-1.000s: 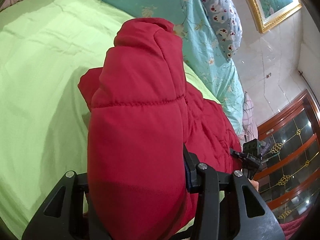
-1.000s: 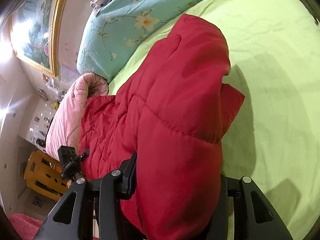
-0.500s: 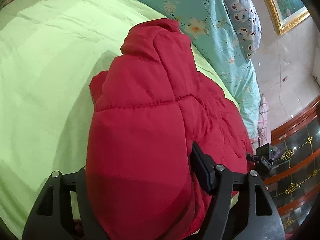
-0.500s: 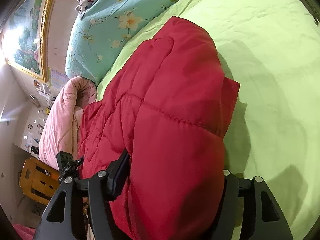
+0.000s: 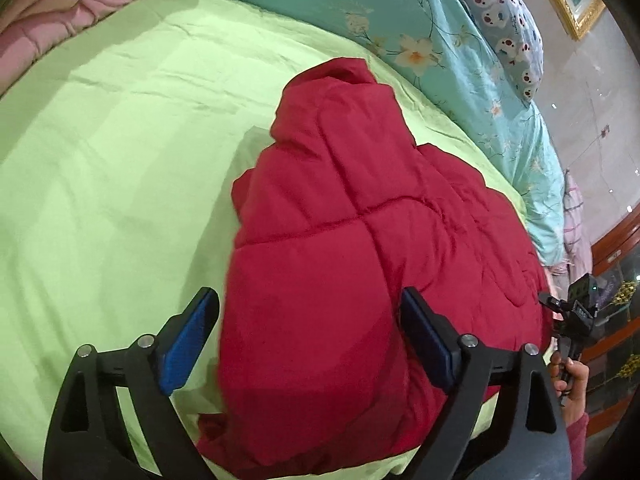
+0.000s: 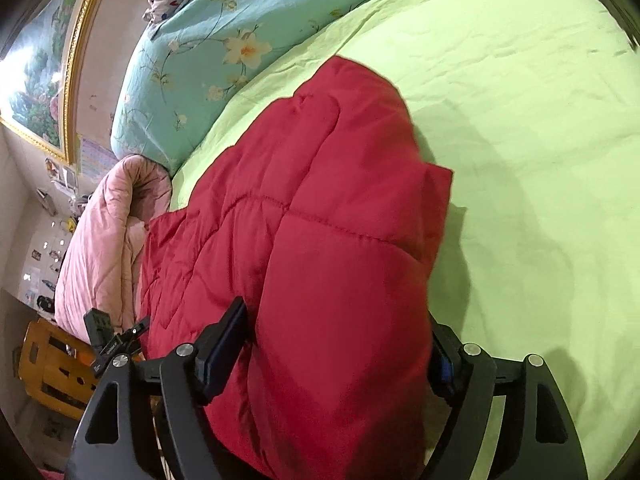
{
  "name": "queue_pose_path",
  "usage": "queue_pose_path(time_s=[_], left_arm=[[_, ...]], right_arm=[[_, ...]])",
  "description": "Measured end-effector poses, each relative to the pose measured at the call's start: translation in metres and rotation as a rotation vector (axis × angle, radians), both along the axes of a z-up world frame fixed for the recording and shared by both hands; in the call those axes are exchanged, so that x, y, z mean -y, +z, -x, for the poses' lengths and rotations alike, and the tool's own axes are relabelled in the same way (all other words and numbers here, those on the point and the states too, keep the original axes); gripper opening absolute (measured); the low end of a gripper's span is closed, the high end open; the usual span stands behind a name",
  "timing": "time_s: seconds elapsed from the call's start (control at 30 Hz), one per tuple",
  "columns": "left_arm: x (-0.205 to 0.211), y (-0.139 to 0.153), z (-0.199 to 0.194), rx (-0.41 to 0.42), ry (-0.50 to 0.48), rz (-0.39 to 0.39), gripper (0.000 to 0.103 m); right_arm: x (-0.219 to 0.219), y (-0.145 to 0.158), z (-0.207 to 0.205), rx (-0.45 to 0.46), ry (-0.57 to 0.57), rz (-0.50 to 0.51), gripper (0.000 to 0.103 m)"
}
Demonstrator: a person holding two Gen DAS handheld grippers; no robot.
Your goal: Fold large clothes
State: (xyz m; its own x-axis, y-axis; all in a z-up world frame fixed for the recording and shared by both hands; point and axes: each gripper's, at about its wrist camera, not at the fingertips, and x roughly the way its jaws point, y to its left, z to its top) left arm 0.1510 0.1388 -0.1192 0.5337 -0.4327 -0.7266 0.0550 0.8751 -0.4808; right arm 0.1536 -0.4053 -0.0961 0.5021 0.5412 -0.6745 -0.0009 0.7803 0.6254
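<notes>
A red quilted padded jacket (image 5: 352, 240) lies folded in a thick bundle on the light green bed sheet (image 5: 100, 184); it also shows in the right wrist view (image 6: 320, 240). My left gripper (image 5: 308, 320) is open, its blue-padded fingers standing either side of the jacket's near end with a gap on the left side. My right gripper (image 6: 340, 336) is also spread wide around the jacket's other near end; the fabric bulges between the fingers and hides the right pad.
A teal floral quilt (image 5: 440, 40) and a spotted pillow (image 5: 500, 28) lie at the bed's head. A pink quilt (image 6: 100, 240) lies by the bed's edge. A wooden stool (image 6: 52, 364) and a glazed cabinet (image 5: 616, 280) stand beside the bed.
Both grippers have opened and let go of the jacket end. The jacket has dropped lower onto the sheet and both grippers have drawn back a little.
</notes>
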Motion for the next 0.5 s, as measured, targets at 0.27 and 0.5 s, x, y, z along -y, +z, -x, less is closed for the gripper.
queue_pose_path(time_s=[0.27,0.5], left_arm=[[-0.028,0.016,0.017,0.051,0.097,0.003,0.091],[-0.005,0.056,0.027,0.167,0.043,-0.003,0.091]], right_arm=[[0.009,0.029,0.02,0.069,-0.08,0.097,0.081],[-0.004,0.066,0.042,0.191,-0.093,0.209,0.081]])
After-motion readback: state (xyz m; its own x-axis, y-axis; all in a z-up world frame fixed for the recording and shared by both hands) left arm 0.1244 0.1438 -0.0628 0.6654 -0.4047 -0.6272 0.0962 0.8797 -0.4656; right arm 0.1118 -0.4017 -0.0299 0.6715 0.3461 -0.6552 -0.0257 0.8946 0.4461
